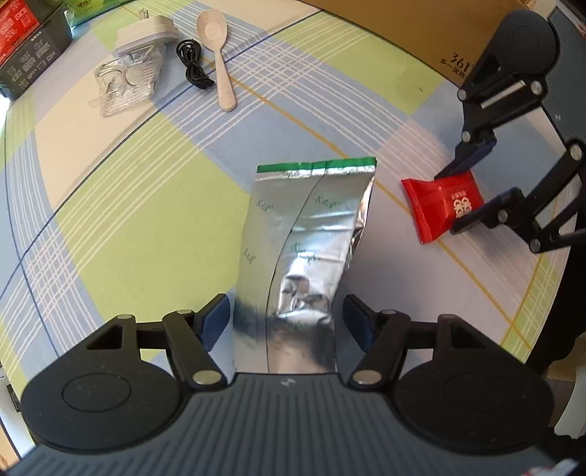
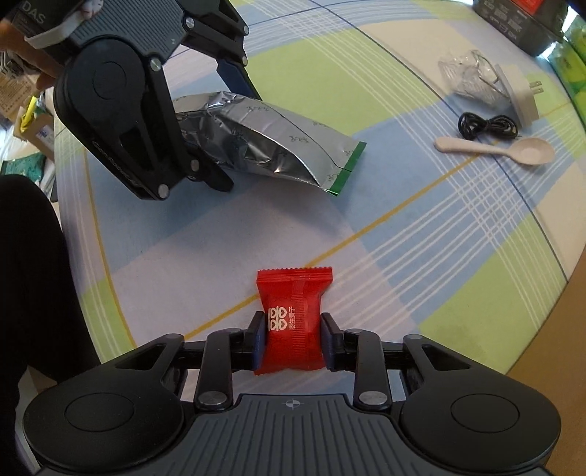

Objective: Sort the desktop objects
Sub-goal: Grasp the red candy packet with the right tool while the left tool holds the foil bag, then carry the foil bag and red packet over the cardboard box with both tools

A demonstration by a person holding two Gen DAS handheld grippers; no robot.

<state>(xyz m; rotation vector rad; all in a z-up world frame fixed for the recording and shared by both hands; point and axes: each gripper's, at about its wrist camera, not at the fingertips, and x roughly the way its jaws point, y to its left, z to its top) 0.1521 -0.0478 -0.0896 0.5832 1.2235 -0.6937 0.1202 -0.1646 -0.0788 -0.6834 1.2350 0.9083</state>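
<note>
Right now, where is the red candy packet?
The red candy packet lies on the checked tablecloth between the right gripper's fingers, low in the right wrist view. The silver foil bag lies to its left.

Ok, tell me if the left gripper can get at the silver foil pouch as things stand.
Probably yes. The left gripper has its jaws open on either side of the silver foil pouch, and nothing lies between them; the right gripper is busy at the red packet.

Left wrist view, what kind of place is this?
Probably a home table: a checked tablecloth carries a spoon, a plug adapter and snack packets, with a cardboard box beside it.
</note>
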